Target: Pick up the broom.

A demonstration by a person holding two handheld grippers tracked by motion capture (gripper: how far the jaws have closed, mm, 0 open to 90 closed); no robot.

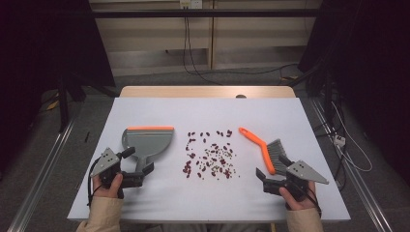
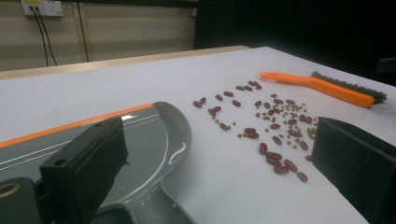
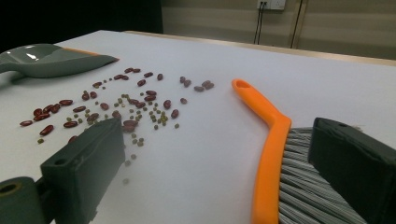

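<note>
A grey dustpan (image 1: 147, 141) with an orange lip lies left of centre on the white table (image 1: 159, 111). Red beans and small green beans (image 1: 210, 155) are scattered in the middle. An orange-handled brush (image 1: 263, 147) with grey bristles lies to the right. My left gripper (image 1: 137, 161) is open, its jaws either side of the dustpan's handle. My right gripper (image 1: 273, 168) is open around the brush's bristle end. In the left gripper view, the left gripper (image 2: 219, 158) frames the dustpan (image 2: 154, 140) and beans (image 2: 266, 121). In the right gripper view, the right gripper (image 3: 219, 158) frames the brush (image 3: 271, 140).
The table's wooden far edge (image 1: 208, 91) faces a wall with a socket (image 1: 190, 4) and hanging cables. Metal rails (image 1: 43, 164) run along the floor on both sides. White surface lies free behind the beans and along the front edge.
</note>
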